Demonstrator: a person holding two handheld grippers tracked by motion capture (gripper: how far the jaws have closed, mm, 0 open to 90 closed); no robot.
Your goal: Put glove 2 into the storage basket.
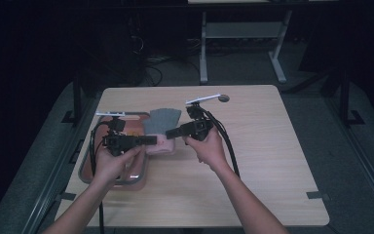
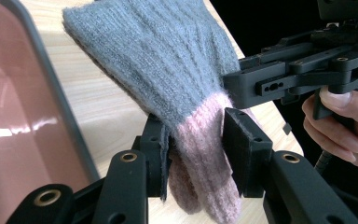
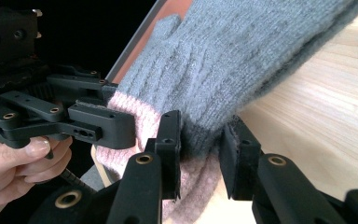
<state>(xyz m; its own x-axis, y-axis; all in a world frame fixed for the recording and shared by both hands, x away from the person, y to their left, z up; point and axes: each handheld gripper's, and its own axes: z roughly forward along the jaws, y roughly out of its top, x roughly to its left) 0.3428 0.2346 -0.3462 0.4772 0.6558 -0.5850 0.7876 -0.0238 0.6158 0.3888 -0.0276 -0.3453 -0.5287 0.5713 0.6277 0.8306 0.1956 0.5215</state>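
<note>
Glove (image 2: 168, 65): fuzzy ribbed knit, grey body, pink cuff, held over the table's left half.
Left gripper (image 2: 196, 154): clamped on cuff.
Right gripper (image 3: 200, 158): clamped on cuff's other edge.
Tray (image 1: 88, 170): shiny, rounded, at glove's 8 o'clock.
Table (image 1: 263, 146): pale wood-grain.

Wide bare wood right of the tray (image 1: 85, 168), toward the table (image 1: 272, 161) edge: free passage. Blocked just right of the tray: glove (image 1: 161, 127) pinched between left gripper (image 1: 151, 140) and right gripper (image 1: 171, 132). Beyond the tray, open tabletop.
</note>
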